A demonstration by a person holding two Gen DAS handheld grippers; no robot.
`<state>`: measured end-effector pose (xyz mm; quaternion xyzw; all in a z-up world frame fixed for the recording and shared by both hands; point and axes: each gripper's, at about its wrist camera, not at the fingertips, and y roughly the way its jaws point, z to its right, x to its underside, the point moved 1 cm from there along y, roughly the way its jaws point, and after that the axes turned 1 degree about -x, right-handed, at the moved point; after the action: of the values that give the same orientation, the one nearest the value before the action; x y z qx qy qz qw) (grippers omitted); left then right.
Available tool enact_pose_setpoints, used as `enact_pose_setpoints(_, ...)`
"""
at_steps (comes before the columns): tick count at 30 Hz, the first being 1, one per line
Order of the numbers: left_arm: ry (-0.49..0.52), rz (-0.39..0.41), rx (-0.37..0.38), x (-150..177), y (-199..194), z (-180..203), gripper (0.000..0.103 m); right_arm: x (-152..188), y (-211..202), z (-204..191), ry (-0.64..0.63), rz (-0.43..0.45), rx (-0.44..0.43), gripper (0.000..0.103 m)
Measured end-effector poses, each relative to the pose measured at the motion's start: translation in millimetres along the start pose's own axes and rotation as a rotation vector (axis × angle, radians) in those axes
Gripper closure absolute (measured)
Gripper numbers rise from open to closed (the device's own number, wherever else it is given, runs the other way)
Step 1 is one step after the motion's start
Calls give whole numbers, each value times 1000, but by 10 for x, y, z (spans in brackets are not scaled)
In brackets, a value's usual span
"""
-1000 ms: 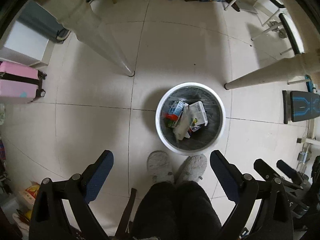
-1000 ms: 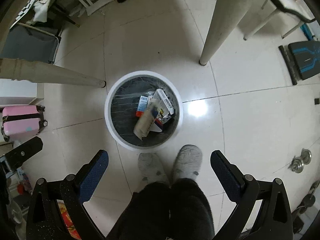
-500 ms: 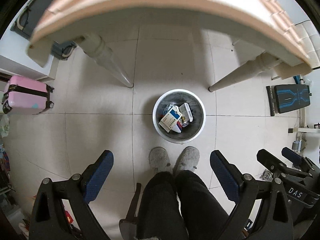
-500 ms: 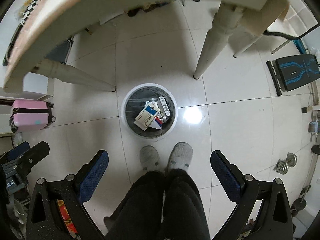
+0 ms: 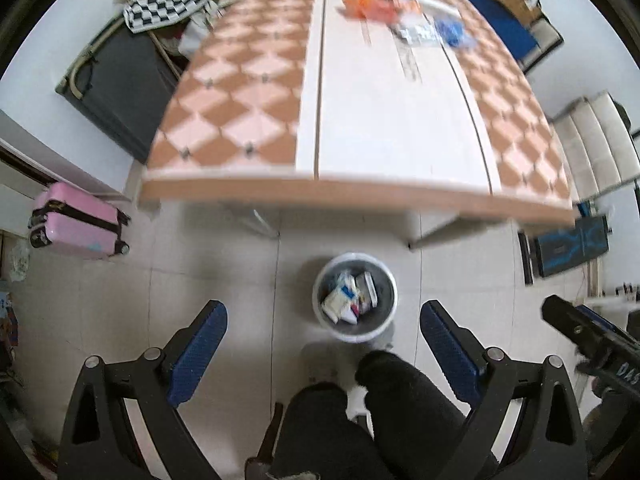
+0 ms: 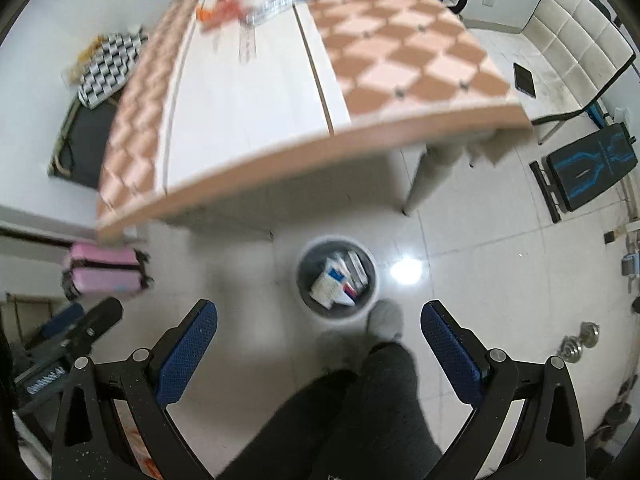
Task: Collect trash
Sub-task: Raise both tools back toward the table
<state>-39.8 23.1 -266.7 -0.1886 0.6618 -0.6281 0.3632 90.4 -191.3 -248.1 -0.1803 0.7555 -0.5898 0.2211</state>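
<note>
A white-rimmed trash bin with a dark liner stands on the floor below the table edge, holding boxes and wrappers; it also shows in the right wrist view. Orange, blue and clear trash lies at the far end of the checkered table, also in the right wrist view. My left gripper is open and empty, high above the floor. My right gripper is open and empty beside it.
The person's legs and a slipper are near the bin. A pink suitcase stands at the left, a blue-black bench at the right, a white chair at the far right, a dark case at the back left.
Both grippers have risen from just over the bin to above table height. The tabletop and the trash on it have come into view. The bin looks smaller.
</note>
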Motion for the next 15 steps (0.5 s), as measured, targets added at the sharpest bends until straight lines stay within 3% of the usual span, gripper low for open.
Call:
enact_pose_setpoints(7, -90, 36, -32, -1066, 92, 90, 4, -1284, -93, -31, 5, 54, -39, 0)
enact_pose_setpoints(15, -333, 8, 28, -2674, 546, 413, 5, -3334, 463, 129, 5, 26, -41, 0)
